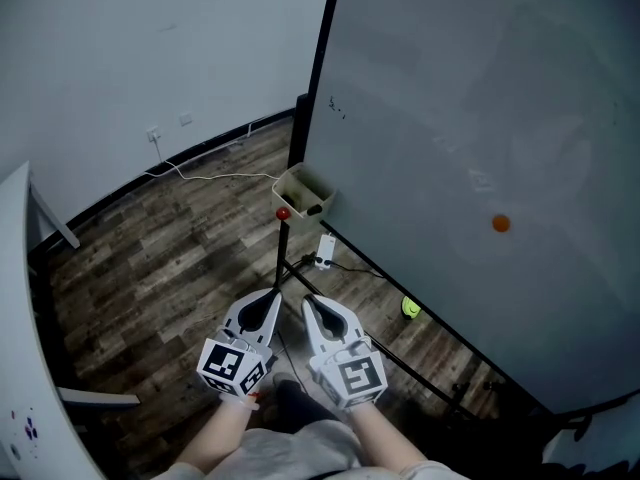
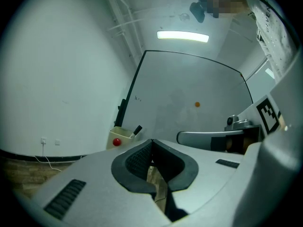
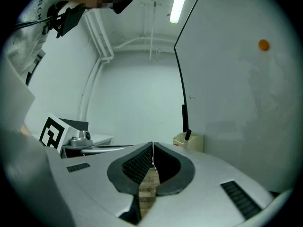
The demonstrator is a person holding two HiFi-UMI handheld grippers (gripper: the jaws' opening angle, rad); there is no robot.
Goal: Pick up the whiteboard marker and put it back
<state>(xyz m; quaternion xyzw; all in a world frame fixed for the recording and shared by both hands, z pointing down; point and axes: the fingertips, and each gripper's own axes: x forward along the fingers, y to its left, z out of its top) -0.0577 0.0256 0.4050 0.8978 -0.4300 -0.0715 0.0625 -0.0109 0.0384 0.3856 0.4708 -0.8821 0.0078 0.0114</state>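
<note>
A black whiteboard marker (image 1: 314,209) (image 2: 137,130) (image 3: 188,135) stands in a small beige holder box (image 1: 298,184) (image 2: 124,134) (image 3: 192,142) at the lower left corner of the big whiteboard (image 1: 480,118). A red ball (image 1: 283,213) (image 2: 116,142) sits at the box's near side. My left gripper (image 1: 272,294) (image 2: 151,142) and right gripper (image 1: 308,300) (image 3: 152,146) are side by side, short of the box and pointing toward it. Both are shut with nothing between the pads.
An orange magnet (image 1: 500,223) (image 2: 197,104) (image 3: 263,44) sticks on the whiteboard. The board's black stand legs (image 1: 400,353) run along the wooden floor beside a yellow-green ball (image 1: 410,308), a white plug block (image 1: 325,250) and a white cable (image 1: 200,176). Another white board's edge (image 1: 15,298) is at the left.
</note>
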